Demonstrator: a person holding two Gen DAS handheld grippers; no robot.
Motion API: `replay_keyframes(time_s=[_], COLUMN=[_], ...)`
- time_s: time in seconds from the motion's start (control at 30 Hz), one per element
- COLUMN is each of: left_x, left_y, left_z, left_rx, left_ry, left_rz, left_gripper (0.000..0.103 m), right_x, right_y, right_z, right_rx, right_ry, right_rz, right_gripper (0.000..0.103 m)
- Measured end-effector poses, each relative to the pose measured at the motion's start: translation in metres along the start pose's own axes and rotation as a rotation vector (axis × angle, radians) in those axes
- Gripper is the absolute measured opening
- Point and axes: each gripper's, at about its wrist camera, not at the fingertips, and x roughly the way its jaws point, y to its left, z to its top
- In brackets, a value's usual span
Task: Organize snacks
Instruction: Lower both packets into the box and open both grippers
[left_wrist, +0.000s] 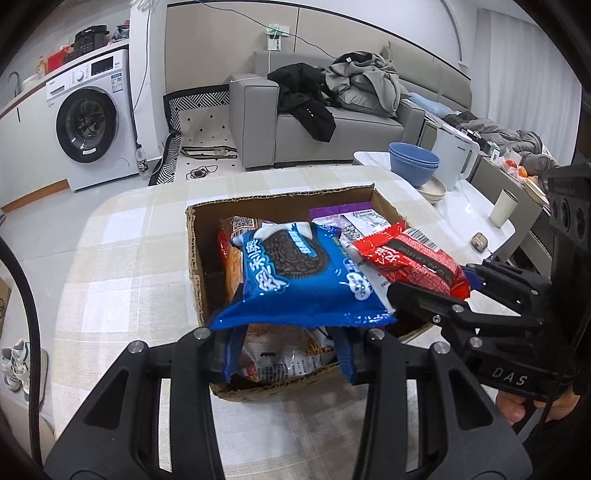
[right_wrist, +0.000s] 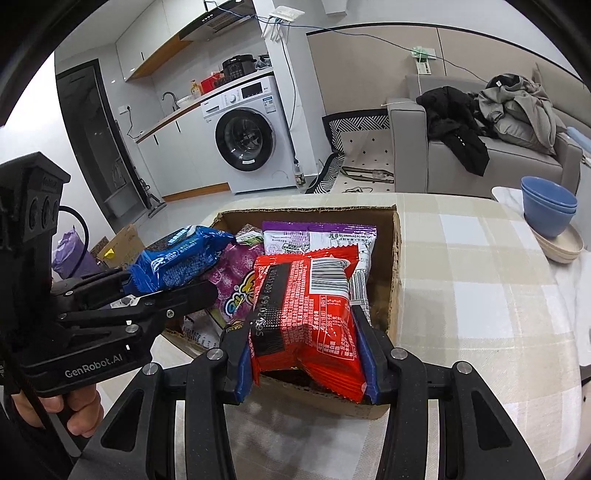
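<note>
A brown cardboard box (left_wrist: 280, 201) (right_wrist: 395, 258) stands on the checked tablecloth, with several snack packs inside, among them a purple one (right_wrist: 236, 280). Over the box's near left part hangs a blue cookie pack (left_wrist: 295, 273) (right_wrist: 177, 258); my left gripper (left_wrist: 288, 343) (right_wrist: 147, 288) is shut on its near end. A red snack pack (right_wrist: 306, 317) (left_wrist: 406, 262) is clamped upright between the blue pads of my right gripper (right_wrist: 303, 347) (left_wrist: 436, 295), above the box's near right corner. The two packs overlap a little in the left wrist view.
Stacked blue bowls (left_wrist: 413, 162) (right_wrist: 550, 206) on beige plates, a white kettle (left_wrist: 454, 158) and a pale cup (left_wrist: 504, 206) stand to the right of the box. A grey sofa with clothes (left_wrist: 332, 110) and a washing machine (left_wrist: 92, 122) lie beyond the table.
</note>
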Motion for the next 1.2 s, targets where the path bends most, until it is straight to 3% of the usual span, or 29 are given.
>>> replay_keyframes(time_s=[0.2,0.83,1.07,1.2], left_x=[0.004,0.042,0.038,0.029], left_y=[-0.007,-0.018,-0.014,-0.008], left_z=[0.004,0.01,0.006,0.006], left_rx=[0.012,0.045,0.048,0.031], left_ry=[-0.021,0.028,0.023,0.01], left_rz=[-0.012,0.004,-0.006,-0.012], left_gripper=[0.037,0.034,0.034,0.034], right_x=[-0.001,0.021,0.023,0.016], right_y=[0.0,0.006,0.009,0.01], right_z=[0.007,0.01,0.012,0.012], right_rx=[-0.007,-0.042,-0.069,-0.104], right_ry=[-0.026,0.054,0.07,0.05], right_rz=[-0.016,-0.058,-0.065,-0.07], right_gripper=[0.046,0.046,0.046,0.052])
